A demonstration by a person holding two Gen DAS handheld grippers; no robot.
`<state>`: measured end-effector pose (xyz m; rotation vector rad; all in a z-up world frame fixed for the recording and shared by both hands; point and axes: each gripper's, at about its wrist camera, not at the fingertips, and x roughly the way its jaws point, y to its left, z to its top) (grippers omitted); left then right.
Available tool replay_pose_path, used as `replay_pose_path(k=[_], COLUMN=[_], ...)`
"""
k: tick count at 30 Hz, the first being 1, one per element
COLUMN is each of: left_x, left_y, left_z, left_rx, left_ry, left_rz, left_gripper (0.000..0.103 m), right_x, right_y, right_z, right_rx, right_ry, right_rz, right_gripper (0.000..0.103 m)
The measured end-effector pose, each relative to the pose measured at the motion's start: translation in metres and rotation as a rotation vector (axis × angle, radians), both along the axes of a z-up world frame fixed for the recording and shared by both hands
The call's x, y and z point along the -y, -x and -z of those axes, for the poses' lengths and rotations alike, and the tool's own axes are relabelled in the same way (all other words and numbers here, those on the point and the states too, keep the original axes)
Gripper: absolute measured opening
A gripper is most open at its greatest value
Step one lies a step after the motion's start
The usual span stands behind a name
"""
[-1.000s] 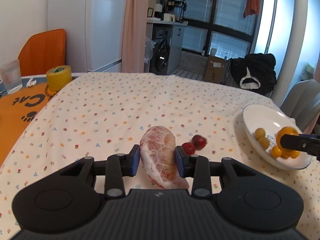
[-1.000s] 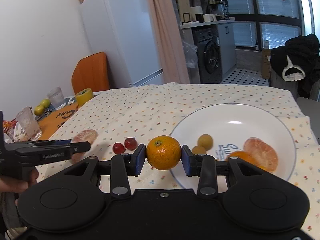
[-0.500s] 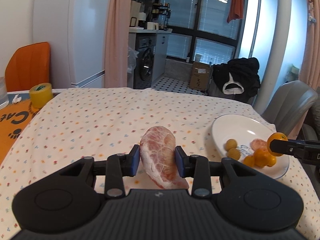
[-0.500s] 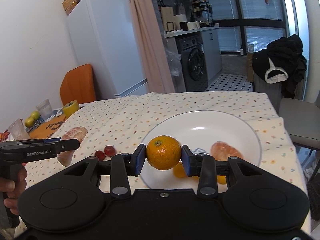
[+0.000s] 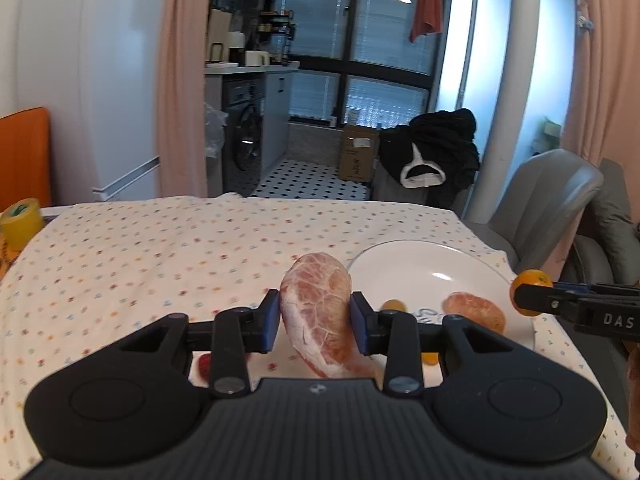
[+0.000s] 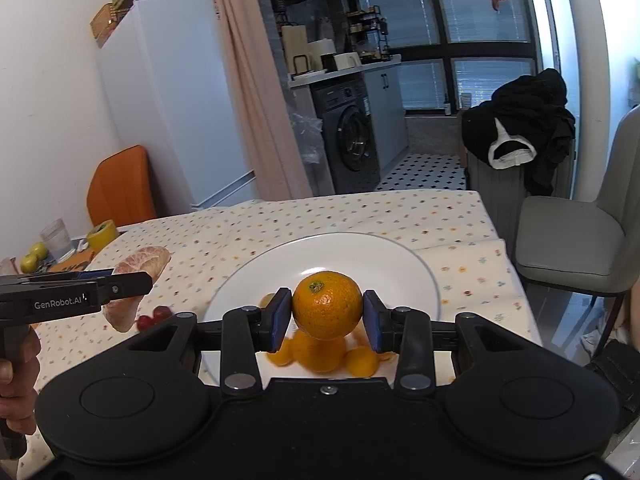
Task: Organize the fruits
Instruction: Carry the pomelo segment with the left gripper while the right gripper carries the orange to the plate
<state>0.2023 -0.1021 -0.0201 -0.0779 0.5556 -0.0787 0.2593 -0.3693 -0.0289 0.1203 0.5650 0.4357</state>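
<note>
My left gripper [image 5: 315, 322] is shut on a peeled pink grapefruit segment [image 5: 320, 320], held in the air just left of the white plate [image 5: 404, 264]. My right gripper [image 6: 326, 316] is shut on a whole orange [image 6: 327, 305], raised over the plate [image 6: 360, 252]. Beneath it on the plate lie several small orange fruits [image 6: 320, 354]; another peeled segment [image 5: 476, 312] lies there too. In the right wrist view the left gripper [image 6: 132, 282] with its segment [image 6: 140, 264] hangs left of the plate, above two red grapes [image 6: 154, 317] on the cloth.
A flowered tablecloth [image 5: 160, 248] covers the table. A yellow tape roll [image 5: 18, 222], a glass [image 6: 56, 236] and green fruits [image 6: 34, 256] stand at the far left. A grey chair [image 6: 576, 236] stands right of the table, and a person's hand [image 6: 16, 380] holds the left gripper.
Both grippers rose and swung right. The left one brought the segment next to the plate. The right one carried the orange further over the plate, above the small fruits.
</note>
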Motion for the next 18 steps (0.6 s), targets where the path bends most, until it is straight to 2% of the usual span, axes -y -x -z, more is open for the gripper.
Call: replay_pose_path(k=[18], left_x=[0.046], left_y=[-0.042], left_z=[0.018], left_rx=[-0.044], left_ry=[-0.016], left_rz=[0.107], left_gripper=[0.035], right_x=[0.023], right_y=[-0.027], right_z=[0.019], right_rx=[-0.018], right_ry=[-0.001], right_rz=[0.071], right_gripper=[0.036])
